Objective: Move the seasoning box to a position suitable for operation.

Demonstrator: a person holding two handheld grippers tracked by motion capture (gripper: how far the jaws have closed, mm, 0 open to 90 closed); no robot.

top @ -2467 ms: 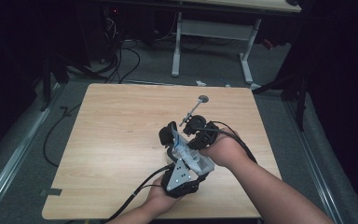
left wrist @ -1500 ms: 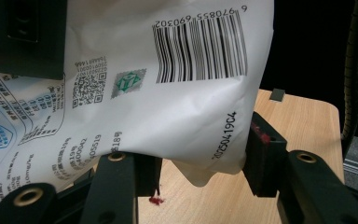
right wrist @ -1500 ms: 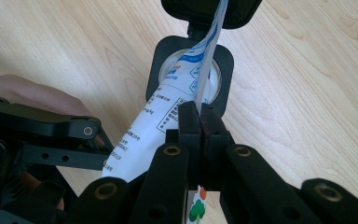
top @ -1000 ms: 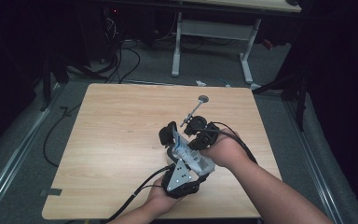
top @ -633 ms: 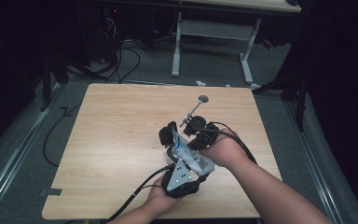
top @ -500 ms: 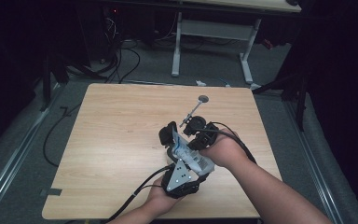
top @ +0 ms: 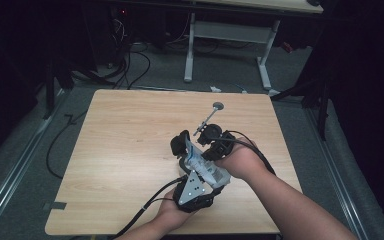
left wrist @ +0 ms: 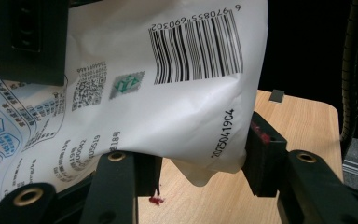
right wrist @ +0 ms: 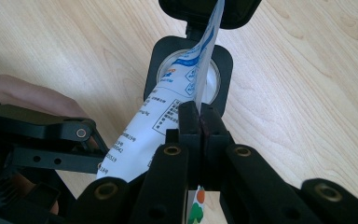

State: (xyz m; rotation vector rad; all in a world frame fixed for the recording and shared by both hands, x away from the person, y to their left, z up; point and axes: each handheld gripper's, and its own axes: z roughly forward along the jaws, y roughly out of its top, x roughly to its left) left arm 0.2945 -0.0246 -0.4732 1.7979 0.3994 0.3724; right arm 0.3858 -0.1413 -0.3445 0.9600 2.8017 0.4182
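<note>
**Printed pouch held between two grippers, low centre of table**

A white printed plastic pouch with blue text and a barcode is held above the light wooden table, at about 5 o'clock from the table's middle in the high view. Both grippers are on it.

Left gripper: the jaws stand around the pouch's lower bulge, one pad pressed against its side at 3 o'clock, the other at 7 o'clock under the sheet. It is judged to be clamped on the pouch, loosely, around the full body rather than a flat edge.

Right gripper: the jaws are drawn together on a thin edge of the pouch, which is seen edge-on rising toward 12 o'clock. A grey three-cornered plate is seen on the nearer gripper.

A slim metal rod with a round disc end lies on the table at 12 o'clock from the hands, apart from the pouch.

Step in hand is judged to be opening or tearing the pouch. To be done well:
- the body grip should be kept firm but not crushing;
- the pinched edge should be pulled steadily away, not jerked;
- the pouch should be kept upright so that contents are not spilled.
</note>
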